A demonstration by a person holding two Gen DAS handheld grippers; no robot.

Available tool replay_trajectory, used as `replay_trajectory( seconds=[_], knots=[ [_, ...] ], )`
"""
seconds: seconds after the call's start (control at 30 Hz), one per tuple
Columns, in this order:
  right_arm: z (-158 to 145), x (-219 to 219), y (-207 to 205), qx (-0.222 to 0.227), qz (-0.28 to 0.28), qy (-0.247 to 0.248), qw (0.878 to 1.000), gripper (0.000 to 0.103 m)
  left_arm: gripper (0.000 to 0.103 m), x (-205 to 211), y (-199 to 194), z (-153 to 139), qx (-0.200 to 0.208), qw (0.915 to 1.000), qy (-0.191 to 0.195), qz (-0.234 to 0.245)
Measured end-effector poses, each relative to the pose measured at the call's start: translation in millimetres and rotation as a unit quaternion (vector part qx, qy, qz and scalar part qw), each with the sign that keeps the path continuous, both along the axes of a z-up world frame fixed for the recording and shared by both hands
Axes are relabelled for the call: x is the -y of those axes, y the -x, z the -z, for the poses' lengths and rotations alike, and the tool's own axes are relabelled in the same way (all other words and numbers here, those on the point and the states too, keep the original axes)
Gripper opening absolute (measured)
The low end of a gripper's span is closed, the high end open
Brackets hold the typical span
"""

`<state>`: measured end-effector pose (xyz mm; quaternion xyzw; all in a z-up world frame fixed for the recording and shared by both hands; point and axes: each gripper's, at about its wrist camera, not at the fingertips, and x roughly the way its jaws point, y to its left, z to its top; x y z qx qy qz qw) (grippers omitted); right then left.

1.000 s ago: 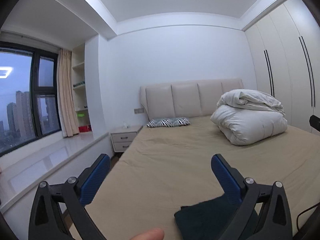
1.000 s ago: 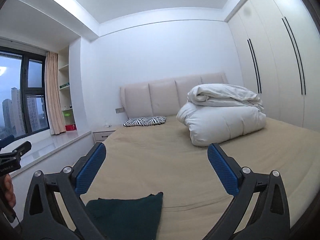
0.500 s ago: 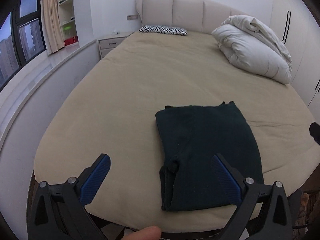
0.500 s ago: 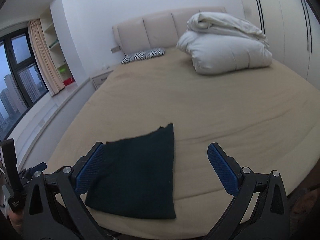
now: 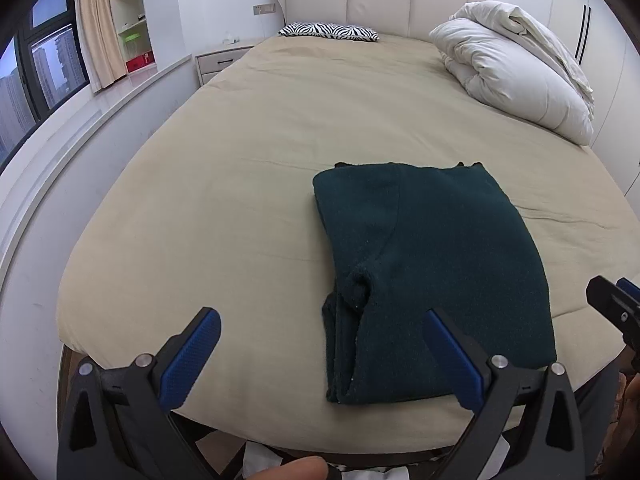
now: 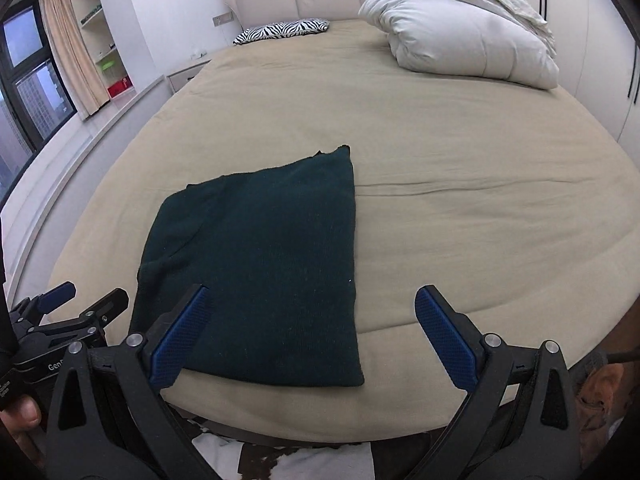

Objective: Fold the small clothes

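A dark green knitted garment (image 5: 432,272) lies folded flat near the foot of the beige bed (image 5: 280,152); it also shows in the right wrist view (image 6: 264,264). My left gripper (image 5: 320,356) is open and empty, held above the bed's near edge at the garment's near-left corner. My right gripper (image 6: 312,336) is open and empty over the garment's near-right part. The left gripper shows at the left edge of the right wrist view (image 6: 72,312).
A folded white duvet (image 5: 516,68) sits at the far right of the bed. A zebra-striped pillow (image 5: 328,31) lies by the headboard. A nightstand (image 5: 220,62) and window ledge (image 5: 80,120) run along the left. Wardrobe doors (image 6: 600,40) stand at the right.
Both grippers have tilted down from facing the headboard and wall to looking onto the bed's foot, bringing the green garment fully into view and closer. Both stay open.
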<state>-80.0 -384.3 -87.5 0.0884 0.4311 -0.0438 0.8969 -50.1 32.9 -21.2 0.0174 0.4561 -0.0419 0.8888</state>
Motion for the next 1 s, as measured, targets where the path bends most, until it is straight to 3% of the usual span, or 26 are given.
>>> replay_trajectory(
  seconds=[1.0],
  knots=[
    [-9.6,-12.7,6.6,-0.013,-0.006,-0.004,1.0,0.103,0.103,-7.8,0.7,3.6,-0.006,1.0,-0.001,-0.002]
  ],
)
